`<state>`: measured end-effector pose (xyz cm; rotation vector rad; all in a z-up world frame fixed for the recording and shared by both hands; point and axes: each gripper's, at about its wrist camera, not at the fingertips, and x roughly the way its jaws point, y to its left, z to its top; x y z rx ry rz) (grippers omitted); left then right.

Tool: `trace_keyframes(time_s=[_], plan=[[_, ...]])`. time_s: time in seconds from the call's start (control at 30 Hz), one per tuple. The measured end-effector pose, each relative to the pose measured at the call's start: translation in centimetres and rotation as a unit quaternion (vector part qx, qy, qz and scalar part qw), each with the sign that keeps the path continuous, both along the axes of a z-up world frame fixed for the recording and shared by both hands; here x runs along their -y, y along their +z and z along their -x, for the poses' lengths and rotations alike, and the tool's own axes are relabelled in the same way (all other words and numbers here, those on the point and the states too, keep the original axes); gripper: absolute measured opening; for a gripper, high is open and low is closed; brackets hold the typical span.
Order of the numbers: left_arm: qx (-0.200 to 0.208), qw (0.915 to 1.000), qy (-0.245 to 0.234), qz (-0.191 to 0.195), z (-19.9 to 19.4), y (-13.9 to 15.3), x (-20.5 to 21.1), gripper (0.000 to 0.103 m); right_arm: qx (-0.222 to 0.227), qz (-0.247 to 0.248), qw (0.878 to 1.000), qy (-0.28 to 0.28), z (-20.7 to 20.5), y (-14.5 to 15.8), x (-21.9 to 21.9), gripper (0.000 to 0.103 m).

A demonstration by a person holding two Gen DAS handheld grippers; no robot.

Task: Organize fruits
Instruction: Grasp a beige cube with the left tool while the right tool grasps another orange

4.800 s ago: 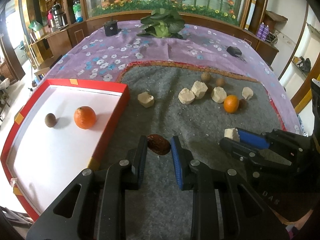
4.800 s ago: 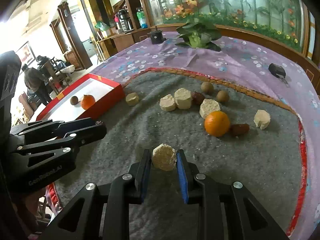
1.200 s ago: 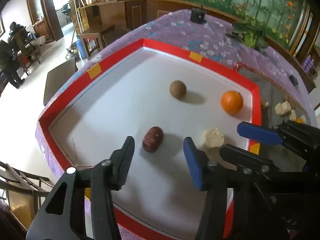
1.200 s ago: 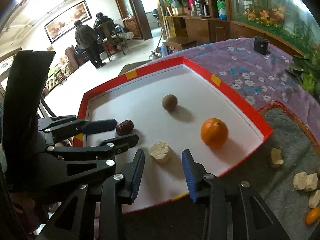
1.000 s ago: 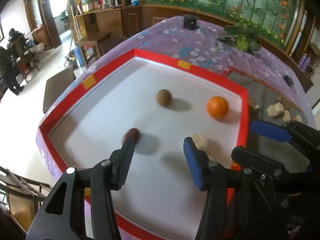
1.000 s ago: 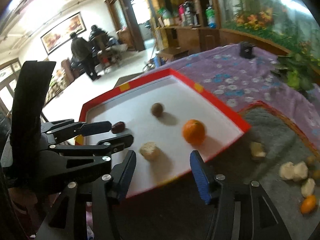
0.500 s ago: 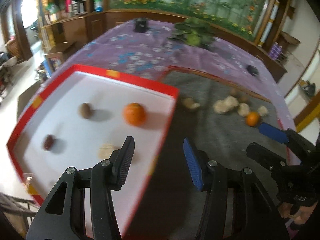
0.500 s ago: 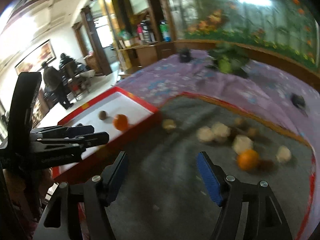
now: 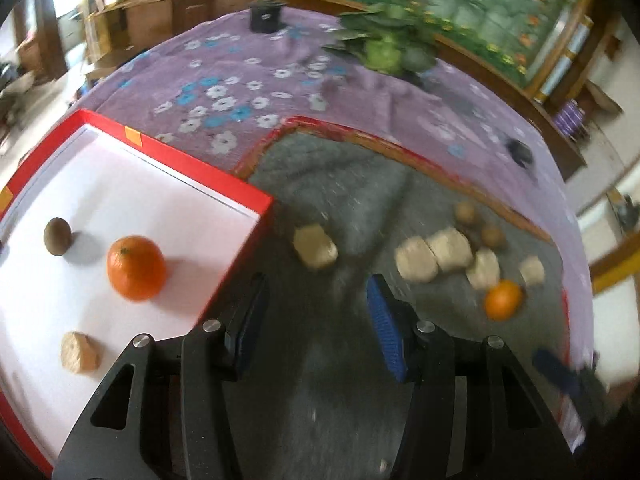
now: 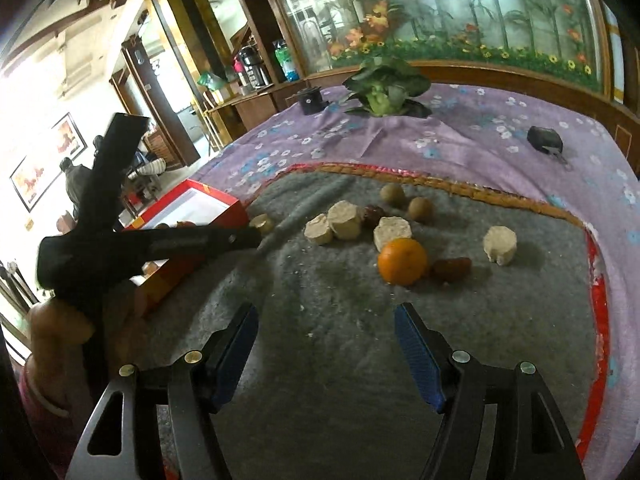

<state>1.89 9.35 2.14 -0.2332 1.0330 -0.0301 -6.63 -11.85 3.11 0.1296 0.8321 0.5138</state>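
The red-rimmed white tray (image 9: 208, 186) holds an orange (image 9: 136, 267), a brown round fruit (image 9: 57, 236) and a beige chunk (image 9: 79, 352). My left gripper (image 9: 316, 312) is open and empty over the grey mat beside the tray's right rim. On the mat lie an orange (image 10: 402, 261), several beige chunks (image 10: 344, 219), a dark red date (image 10: 452, 268) and two brown round fruits (image 10: 420, 209). My right gripper (image 10: 326, 340) is open and empty, short of that orange. The left gripper also shows in the right wrist view (image 10: 244, 238).
A grey mat (image 10: 340, 320) with a red border lies on a purple flowered cloth (image 10: 460, 136). A leafy green plant (image 10: 382, 88), a black pot (image 10: 310, 101) and a small dark object (image 10: 544, 140) sit at the back. The tray (image 10: 188, 206) stands left of the mat.
Both grippers have swung right, away from the tray and over the grey mat. The date and the beige chunk they carried earlier stay in the tray. Both are open.
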Motion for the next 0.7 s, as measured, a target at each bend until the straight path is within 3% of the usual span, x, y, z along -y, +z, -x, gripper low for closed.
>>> trace_keyframes(time_s=[0.2,0.4,0.43,0.47,0.7], plan=[[-0.01,0.9994,0.032,-0.012,-2.5,-0.4,0.7,0.051,-0.002,-0.014,1.0,0.005,-0.4,-0.2,0.9,0.069],[-0.025,0.9987,0.027,-0.036,-3.4,-0.7,1.7,0.05,-0.005,-0.021,1.0,0.009,-0.7,-0.5,1.2,0.069],[-0.025,0.9986,0.025,-0.039,-3.4,-0.7,1.7,0.043,-0.006,-0.022,1.0,0.009,-0.7,-0.5,1.3,0.069],[-0.024,0.9986,0.025,-0.04,-3.5,-0.7,1.6,0.027,-0.006,-0.023,1.0,0.008,-0.8,-0.6,1.4,0.069],[-0.03,0.9994,0.016,-0.011,-3.1,-0.6,0.5,0.023,-0.014,-0.008,1.0,0.003,-1.2,-0.9,1.5,0.064]])
